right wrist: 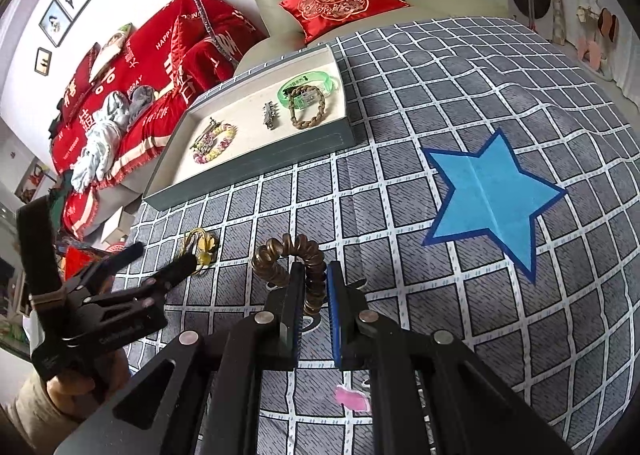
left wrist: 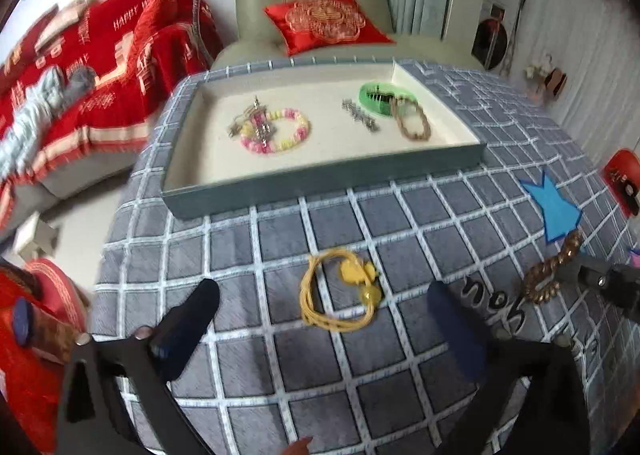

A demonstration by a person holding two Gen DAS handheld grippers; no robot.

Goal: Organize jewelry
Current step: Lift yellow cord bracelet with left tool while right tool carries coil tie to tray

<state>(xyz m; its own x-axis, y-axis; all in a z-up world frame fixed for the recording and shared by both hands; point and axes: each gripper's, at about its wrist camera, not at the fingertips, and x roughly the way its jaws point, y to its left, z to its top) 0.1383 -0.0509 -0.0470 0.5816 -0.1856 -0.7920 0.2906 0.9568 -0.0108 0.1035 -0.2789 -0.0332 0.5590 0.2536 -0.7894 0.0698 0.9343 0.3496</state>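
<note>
Left gripper: nearest the left wrist view, its jaws stand wide apart and empty, one on either side of the yellow cord necklace, touching nothing.
Yellow cord necklace: lies coiled on the grey checked cloth over the bench, short of the tray; by my judgement the spread jaws are lined up to take it.
Right gripper: jaws nearly together, clamped on the brown coiled bracelet, which arches out ahead of the blue pads.
Brown coiled bracelet: held by one side of its loop, which seems to let it be carried without slipping; whether its far end brushes the cloth I cannot tell.
Jewelry tray: at the far edge of the bench, shallow and cream-lined, likely where everything goes.
Already in the tray: pastel bead bracelet with a metal piece across it at left, silver clip, green bangle and braided brown bracelet at right.
Blue paper star: flat on the cloth, to the right, apart from the jewelry.
</note>
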